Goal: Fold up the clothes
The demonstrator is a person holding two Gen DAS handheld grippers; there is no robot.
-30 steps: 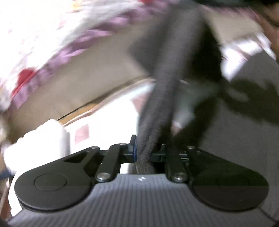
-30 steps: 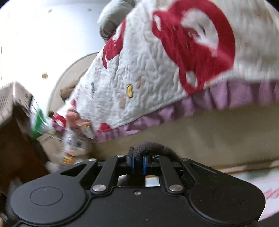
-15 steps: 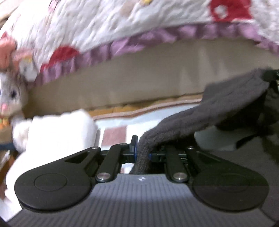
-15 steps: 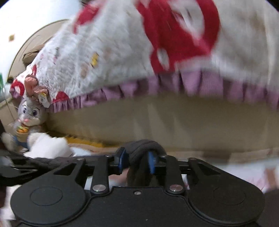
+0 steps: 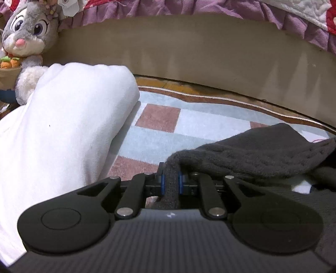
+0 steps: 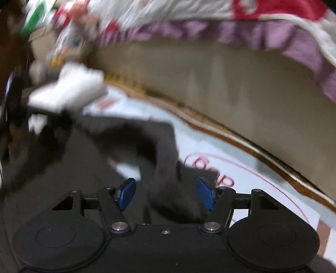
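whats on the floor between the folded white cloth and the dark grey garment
Only bare checkered rug separates the folded white cloth from the dark grey garment; the left wrist view shows it.

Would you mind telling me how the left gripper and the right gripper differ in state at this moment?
The left gripper is shut on a fold of the dark grey garment; the right gripper is open, its jaws having just been opening. The left's blue pads press the cloth, while the right's pads stand clear of the fabric between them. Both are black with blue pads, over the patterned rug.

Bedroom, quilted bedspread (image 5: 294, 8), plush rabbit (image 5: 25, 31), rug (image 5: 189, 126)
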